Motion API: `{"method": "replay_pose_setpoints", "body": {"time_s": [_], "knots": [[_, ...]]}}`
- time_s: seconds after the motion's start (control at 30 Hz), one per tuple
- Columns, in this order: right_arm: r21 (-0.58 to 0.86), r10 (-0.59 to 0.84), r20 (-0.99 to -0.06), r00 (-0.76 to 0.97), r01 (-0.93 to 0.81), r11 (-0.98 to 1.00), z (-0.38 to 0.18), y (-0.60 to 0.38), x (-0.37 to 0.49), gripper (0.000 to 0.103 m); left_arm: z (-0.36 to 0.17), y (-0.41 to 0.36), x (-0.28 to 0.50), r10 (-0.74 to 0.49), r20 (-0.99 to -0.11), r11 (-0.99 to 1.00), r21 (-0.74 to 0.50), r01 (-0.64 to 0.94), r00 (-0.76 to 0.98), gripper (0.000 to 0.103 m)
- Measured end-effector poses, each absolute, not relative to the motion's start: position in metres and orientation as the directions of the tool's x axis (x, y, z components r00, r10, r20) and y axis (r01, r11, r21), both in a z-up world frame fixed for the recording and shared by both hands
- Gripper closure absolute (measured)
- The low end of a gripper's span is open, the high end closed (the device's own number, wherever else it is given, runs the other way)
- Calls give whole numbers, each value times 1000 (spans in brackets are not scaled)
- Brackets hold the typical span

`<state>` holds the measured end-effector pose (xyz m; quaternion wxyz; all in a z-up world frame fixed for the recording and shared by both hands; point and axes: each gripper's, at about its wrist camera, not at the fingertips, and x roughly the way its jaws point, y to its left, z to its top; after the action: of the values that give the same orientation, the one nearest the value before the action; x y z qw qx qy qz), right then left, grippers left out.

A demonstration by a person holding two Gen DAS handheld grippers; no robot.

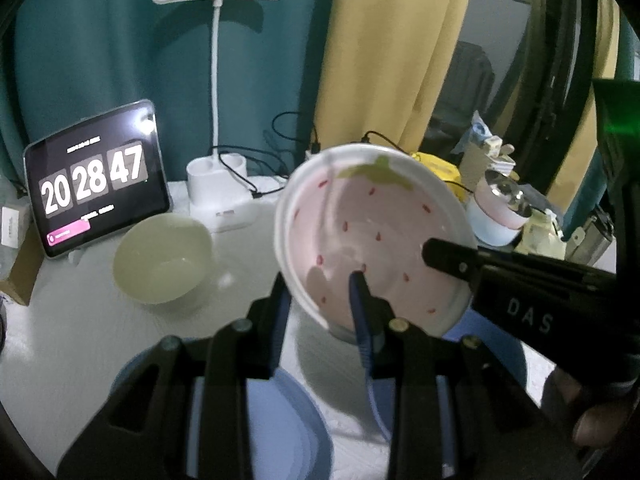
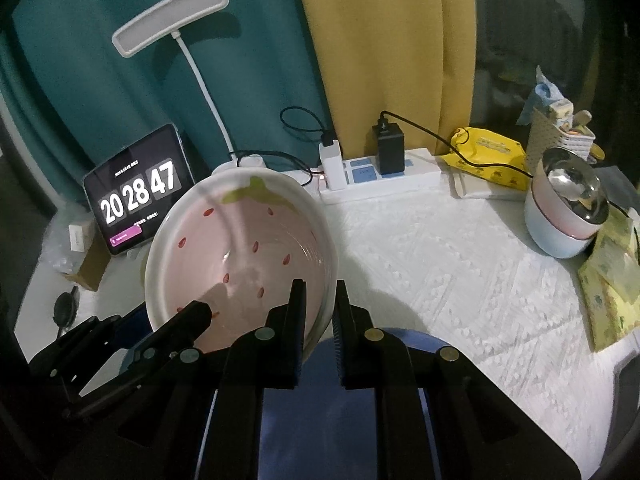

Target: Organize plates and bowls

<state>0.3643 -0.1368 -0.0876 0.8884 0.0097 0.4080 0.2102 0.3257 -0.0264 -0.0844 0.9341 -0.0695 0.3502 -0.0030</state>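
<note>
A pink strawberry-pattern bowl [image 1: 368,236] with a white rim is held tilted above the table; it also shows in the right wrist view [image 2: 244,256]. My left gripper [image 1: 320,300] is shut on its near rim, one finger inside the bowl and one outside. My right gripper [image 2: 320,304] is shut on the bowl's right rim; its finger [image 1: 452,256] shows inside the bowl in the left wrist view. A blue plate [image 1: 288,432] lies under the bowl near me, also seen in the right wrist view [image 2: 400,340]. A pale green bowl [image 1: 162,258] stands on the table to the left.
A tablet clock [image 1: 98,180] and a white desk lamp [image 1: 220,192] stand at the back left. A power strip with chargers [image 2: 380,176] lies at the back. A stack of bowls with a steel one on top [image 2: 566,208], a yellow wipes pack [image 2: 488,156] and yellow packets [image 2: 612,276] sit at the right.
</note>
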Motion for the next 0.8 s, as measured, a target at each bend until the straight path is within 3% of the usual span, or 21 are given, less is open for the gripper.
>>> {"method": "replay_pose_setpoints", "body": {"time_s": [0.8], "knots": [[221,354,-741,571,-292,931,-113,-199,323,90,-109,-85,295,-102,-703,993,-110,34,704,73]]}}
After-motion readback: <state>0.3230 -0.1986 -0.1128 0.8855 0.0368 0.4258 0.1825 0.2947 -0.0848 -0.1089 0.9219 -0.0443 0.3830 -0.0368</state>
